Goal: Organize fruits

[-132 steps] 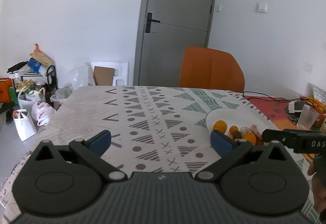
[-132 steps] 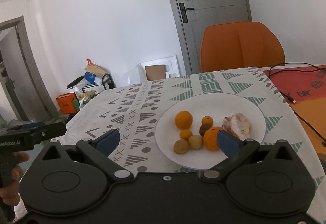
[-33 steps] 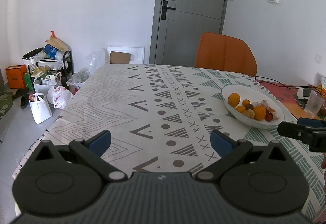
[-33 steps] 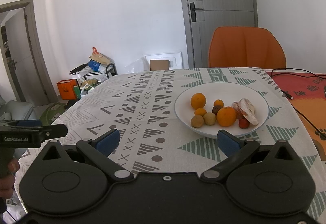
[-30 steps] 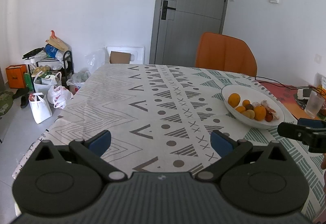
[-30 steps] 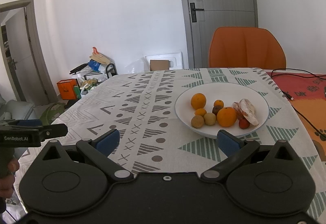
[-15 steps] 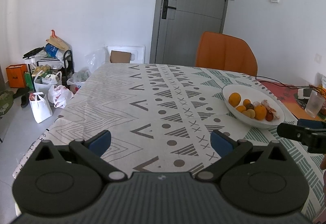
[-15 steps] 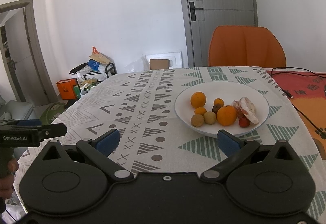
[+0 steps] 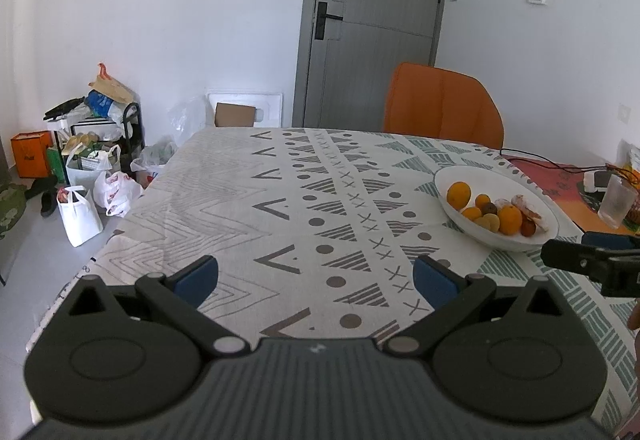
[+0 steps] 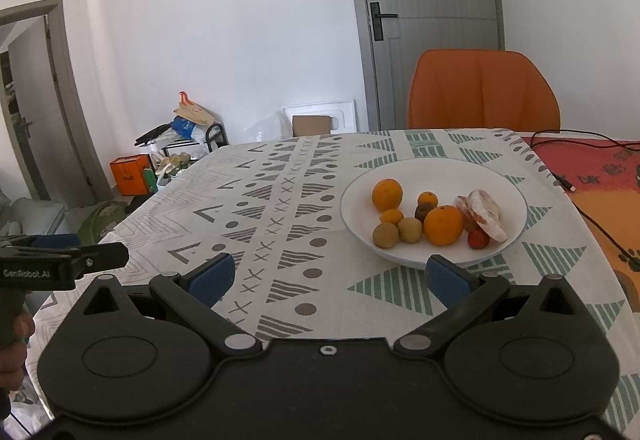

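A white plate (image 10: 516, 200) on the patterned tablecloth holds several fruits: a big orange (image 10: 443, 225), another orange (image 10: 387, 194), small mandarins, brownish round fruits, a red one and a pink wrapped item. The plate also shows in the left wrist view (image 9: 448, 180) at the right. My right gripper (image 10: 327, 278) is open and empty, just short of the plate's near rim. My left gripper (image 9: 316, 278) is open and empty over the cloth, well left of the plate.
An orange chair (image 10: 484, 92) stands behind the table by the grey door. A black cable (image 10: 580, 144) lies on the red mat at the right. A clear cup (image 9: 617, 200) stands at the far right. Bags and clutter (image 9: 88, 176) sit on the floor left.
Both grippers have drawn back from the plate since 4.4 s ago, so it sits farther off. Over the last second almost nothing has moved. Both stay open.
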